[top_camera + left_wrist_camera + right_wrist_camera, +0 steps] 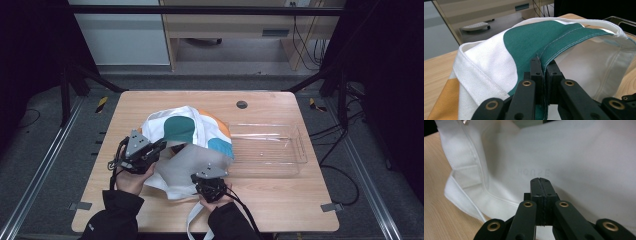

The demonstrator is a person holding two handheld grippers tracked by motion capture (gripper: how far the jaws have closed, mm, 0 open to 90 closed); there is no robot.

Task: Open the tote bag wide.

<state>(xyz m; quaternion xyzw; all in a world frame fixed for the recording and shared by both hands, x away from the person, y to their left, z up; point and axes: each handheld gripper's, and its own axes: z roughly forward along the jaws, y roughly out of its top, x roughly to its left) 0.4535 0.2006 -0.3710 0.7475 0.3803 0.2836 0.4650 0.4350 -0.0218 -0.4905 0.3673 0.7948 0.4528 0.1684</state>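
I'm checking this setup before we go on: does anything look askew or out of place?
Yes. The tote bag lies crumpled and partly turned out, its edge draped over the left end of the clear tray, and one strap hangs off the table's near edge. The left gripper pinches the bag's green rim.

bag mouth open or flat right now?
Open. The left gripper is shut on the bag's rim and holds it up, so the white inside shows underneath. The right gripper is shut, with white bag cloth behind it.
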